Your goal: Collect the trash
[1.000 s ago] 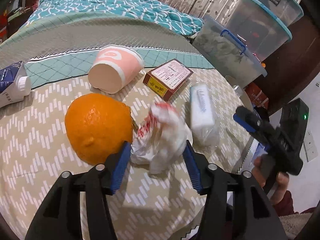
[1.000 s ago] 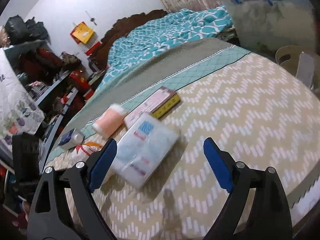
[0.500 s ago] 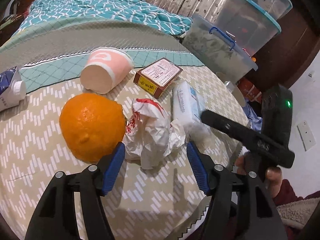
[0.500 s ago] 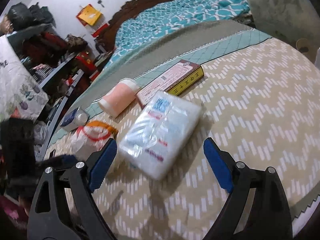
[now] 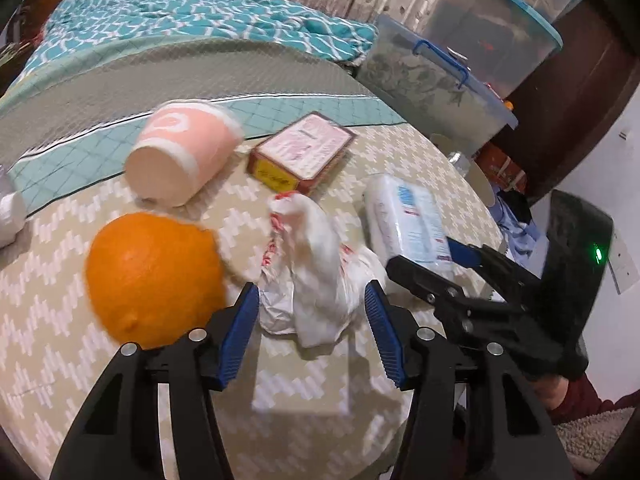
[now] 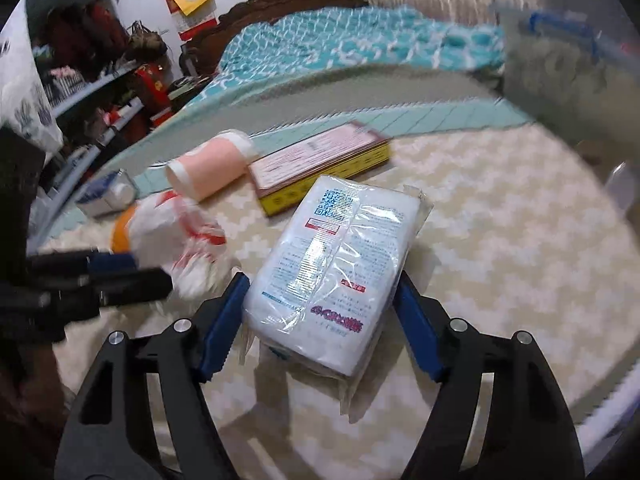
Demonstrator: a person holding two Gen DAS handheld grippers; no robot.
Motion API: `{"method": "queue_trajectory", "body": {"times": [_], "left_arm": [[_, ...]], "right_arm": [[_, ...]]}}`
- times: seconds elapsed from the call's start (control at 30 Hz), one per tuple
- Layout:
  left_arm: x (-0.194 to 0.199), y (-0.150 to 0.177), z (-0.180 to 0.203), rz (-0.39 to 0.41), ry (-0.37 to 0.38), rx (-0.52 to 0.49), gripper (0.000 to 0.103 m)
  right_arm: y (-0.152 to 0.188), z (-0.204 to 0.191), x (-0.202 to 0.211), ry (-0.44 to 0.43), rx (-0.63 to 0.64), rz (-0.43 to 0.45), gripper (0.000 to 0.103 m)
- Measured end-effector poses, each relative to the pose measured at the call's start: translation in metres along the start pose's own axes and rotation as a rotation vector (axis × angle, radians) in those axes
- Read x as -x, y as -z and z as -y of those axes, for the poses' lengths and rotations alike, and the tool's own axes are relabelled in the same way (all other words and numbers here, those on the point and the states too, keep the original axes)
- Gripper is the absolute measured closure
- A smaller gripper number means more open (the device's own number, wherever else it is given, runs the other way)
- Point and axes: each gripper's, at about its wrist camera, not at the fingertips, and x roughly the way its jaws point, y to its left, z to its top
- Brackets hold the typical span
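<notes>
A round table [image 5: 60,360] under a beige zigzag cloth is standing beside a bed with a teal patterned blanket [image 5: 160,12]; lidded plastic storage bins [image 5: 432,76] are sitting by the wall.

The left gripper [image 5: 312,312] is reaching low over the table with its jaws apart, straddling a crumpled white plastic bag [image 5: 316,272] with red print. Whether the pads are touching the bag cannot be told. An orange [image 5: 152,280] is lying just beside the bag on its left.

The right gripper [image 6: 320,312] is straddling a clear-wrapped white packet [image 6: 336,264], its blue pads sitting close against both sides with the jaws still wide. The packet is lying flat on the cloth, near the bag.

Behind them, a pink paper cup [image 5: 184,156] is lying on its side next to a flat red-and-yellow box [image 5: 300,152].
</notes>
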Motion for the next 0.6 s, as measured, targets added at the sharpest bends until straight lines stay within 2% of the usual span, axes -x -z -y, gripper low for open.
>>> {"method": "queue_trajectory", "body": {"times": [0.13, 0.27, 0.4, 0.47, 0.5, 0.53, 0.57, 0.6], "left_arm": [[-0.011, -0.009, 0.013, -0.016, 0.016, -0.024, 0.048], [-0.020, -0.018, 0.019, -0.026, 0.002, -0.025, 0.038], [-0.028, -0.025, 0.018, -0.039, -0.004, 0.010, 0.035], [-0.032, -0.026, 0.019, -0.036, -0.021, 0.007, 0.041], [-0.035, -0.026, 0.020, -0.039, -0.032, -0.002, 0.051], [-0.037, -0.026, 0.021, -0.044, -0.029, -0.008, 0.060], [-0.036, -0.025, 0.021, -0.035, -0.025, -0.014, 0.069], [-0.035, -0.026, 0.022, -0.037, -0.017, -0.022, 0.071]], "right_arm": [[0.011, 0.011, 0.016, 0.085, 0.038, 0.022, 0.018], [0.019, 0.016, 0.026, 0.080, 0.034, 0.036, 0.014], [0.023, 0.008, 0.022, 0.082, 0.058, 0.029, 0.012], [0.023, 0.008, 0.016, 0.091, 0.049, 0.014, 0.013], [0.023, 0.010, 0.013, 0.084, 0.038, 0.003, 0.015], [0.023, 0.013, 0.011, 0.065, 0.027, -0.014, 0.035], [0.023, 0.016, 0.013, 0.051, 0.014, -0.010, 0.035], [0.024, 0.018, 0.016, 0.042, 0.003, 0.002, 0.036]]}}
